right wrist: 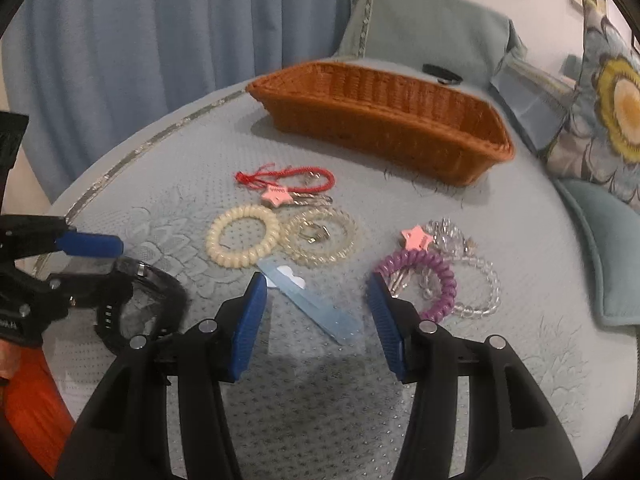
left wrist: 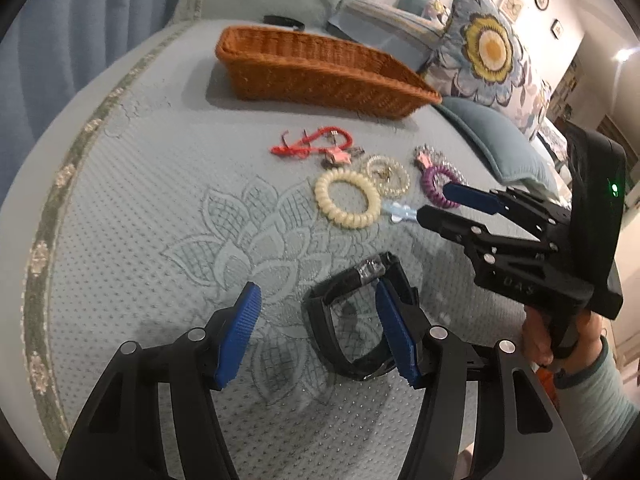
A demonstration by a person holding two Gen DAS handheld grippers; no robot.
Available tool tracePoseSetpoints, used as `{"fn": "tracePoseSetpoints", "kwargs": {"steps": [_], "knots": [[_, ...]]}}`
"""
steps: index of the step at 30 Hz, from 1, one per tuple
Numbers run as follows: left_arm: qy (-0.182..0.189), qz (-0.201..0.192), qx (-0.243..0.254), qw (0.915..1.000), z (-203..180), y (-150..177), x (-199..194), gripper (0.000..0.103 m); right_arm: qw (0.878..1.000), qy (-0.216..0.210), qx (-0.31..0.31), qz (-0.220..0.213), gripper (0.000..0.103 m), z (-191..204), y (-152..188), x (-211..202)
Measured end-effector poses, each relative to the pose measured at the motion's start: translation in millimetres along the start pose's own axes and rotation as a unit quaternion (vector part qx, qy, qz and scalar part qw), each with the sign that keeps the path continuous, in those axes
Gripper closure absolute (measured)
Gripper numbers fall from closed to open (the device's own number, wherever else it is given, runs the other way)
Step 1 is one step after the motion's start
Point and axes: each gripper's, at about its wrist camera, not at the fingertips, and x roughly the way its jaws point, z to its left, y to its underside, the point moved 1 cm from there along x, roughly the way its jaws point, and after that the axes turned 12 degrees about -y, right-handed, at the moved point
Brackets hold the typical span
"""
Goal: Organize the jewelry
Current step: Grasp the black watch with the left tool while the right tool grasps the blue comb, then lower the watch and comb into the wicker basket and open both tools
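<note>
Wicker basket (left wrist: 320,68) at 12 o'clock; both grippers, left (left wrist: 316,328) and right (right wrist: 316,320), spread, pinching nothing; black watch (left wrist: 356,320) beside left pad.

One woven basket (right wrist: 384,120) sits on the bed. Coil bands number three: one cream (right wrist: 242,236), one clear (right wrist: 322,236), one purple (right wrist: 420,280). There is one red cord bracelet (right wrist: 296,180) and one clear bead bracelet (right wrist: 480,288). Two pink star tags show, one (right wrist: 276,197) by the red cord and one (right wrist: 416,238) by the purple coil. One pale blue strip (right wrist: 316,304) and one black watch (right wrist: 140,300) complete the count. One dark band (right wrist: 442,72) lies behind the basket.
</note>
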Motion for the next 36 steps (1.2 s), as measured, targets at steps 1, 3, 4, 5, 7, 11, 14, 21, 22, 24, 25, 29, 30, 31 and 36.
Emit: {"fn": "tracePoseSetpoints", "kwargs": {"steps": [1, 3, 4, 5, 7, 11, 14, 21, 22, 24, 25, 29, 30, 31, 36], "knots": [[0.000, 0.004, -0.002, 1.0000, -0.3, -0.9, 3.1, 0.048, 1.000, -0.004, 0.002, 0.008, 0.063, -0.7, 1.4, 2.5], [-0.003, 0.005, -0.005, 1.0000, -1.0, -0.1, 6.9, 0.049, 1.000, -0.006, 0.004, 0.022, 0.066, -0.4, 4.1, 4.8], [-0.005, 0.002, -0.003, 1.0000, -2.1, -0.4, 7.1, 0.049, 1.000, -0.005, 0.004, 0.028, 0.068, 0.2, 6.2, 5.9], [-0.006, 0.000, 0.000, 1.0000, -3.6, 0.0, 6.1, 0.049, 0.999, -0.009, 0.004, 0.030, 0.071, 1.3, 6.9, 4.6], [-0.009, -0.003, 0.004, 0.9999, -6.2, 0.0, 5.3, 0.052, 0.999, -0.024, 0.008, 0.038, 0.074, 3.1, 7.9, 1.8], [0.008, -0.003, 0.006, 0.9999, -7.5, 0.2, 4.3, 0.066, 0.998, -0.045, 0.012, 0.043, 0.077, 7.4, 11.9, -2.3], [-0.004, -0.003, 0.016, 0.9999, -10.9, 1.0, 5.6, 0.066, 0.998, -0.037, 0.012, 0.039, 0.077, 8.2, 9.6, 1.5], [-0.015, -0.015, 0.028, 0.9994, -14.8, 2.4, 4.1, 0.077, 0.999, -0.016, -0.005, 0.035, 0.092, 17.1, 4.3, 7.7], [-0.024, -0.020, 0.029, 0.9991, -15.1, 2.2, 3.4, 0.085, 0.999, -0.017, -0.001, 0.034, 0.092, 15.4, 4.1, 6.2], [-0.025, -0.025, 0.014, 0.9993, -10.6, -0.1, 2.5, 0.086, 0.999, -0.023, 0.007, 0.027, 0.092, 11.6, 3.0, 2.2], [-0.025, -0.027, 0.004, 0.9993, -6.7, -1.2, 1.6, 0.086, 0.999, -0.028, 0.012, 0.021, 0.092, 10.0, 1.3, -1.8], [-0.019, -0.061, -0.027, 0.9975, 5.8, -8.2, -13.3, 0.086, 0.999, -0.033, 0.021, -0.014, 0.092, 6.6, -9.4, -20.4], [-0.015, -0.069, -0.032, 0.9970, 6.5, -10.3, -17.7, 0.086, 0.999, -0.033, 0.023, -0.022, 0.092, 6.0, -12.5, -24.7], [-0.013, -0.077, -0.035, 0.9963, 6.8, -14.5, -22.5, 0.086, 0.998, -0.035, 0.027, -0.035, 0.092, 5.0, -17.4, -31.0], [-0.015, -0.120, -0.025, 0.9924, 2.0, -64.8, -41.8, 0.086, 0.995, -0.004, 0.050, -0.092, 0.092, -14.0, -54.7, -51.4]]}}
